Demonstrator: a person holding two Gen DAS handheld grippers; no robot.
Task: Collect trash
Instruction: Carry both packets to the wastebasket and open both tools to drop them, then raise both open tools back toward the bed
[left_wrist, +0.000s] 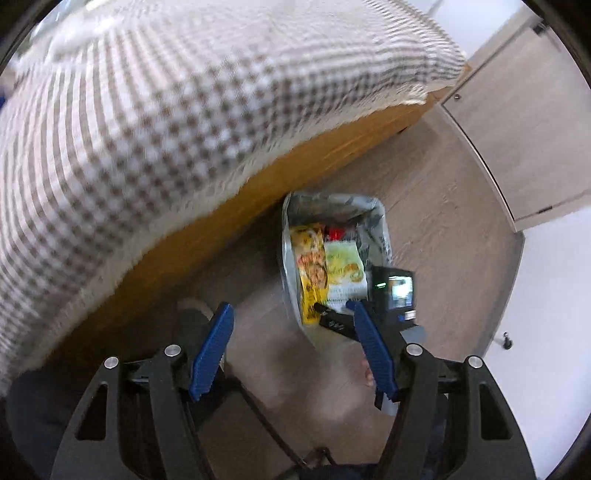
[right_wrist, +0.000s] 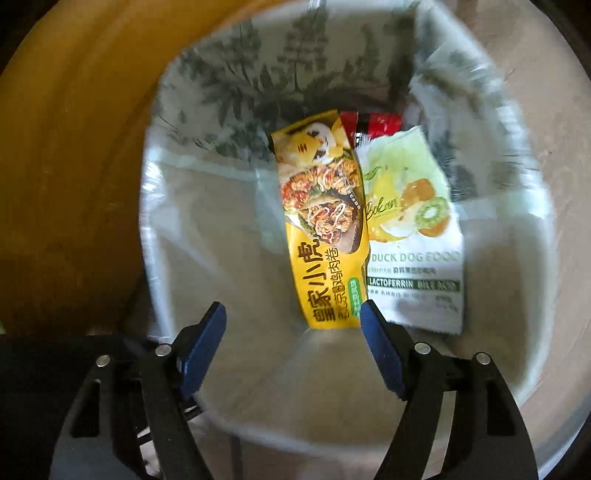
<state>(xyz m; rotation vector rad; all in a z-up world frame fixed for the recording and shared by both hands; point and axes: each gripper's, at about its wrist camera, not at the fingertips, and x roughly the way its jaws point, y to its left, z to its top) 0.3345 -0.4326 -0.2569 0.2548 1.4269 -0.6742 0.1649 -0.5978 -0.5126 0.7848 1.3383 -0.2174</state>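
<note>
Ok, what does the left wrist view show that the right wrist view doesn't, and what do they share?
Only the left wrist view: the checkered cloth over an orange-brown edge, the wood-look floor, a pale cabinet door, and the right gripper's body over the bin.

Only the right wrist view: readable print on the packets and the right gripper open and empty.

Both: the lined trash bin holding a yellow snack packet, a white dog food packet and a red wrapper.
</note>
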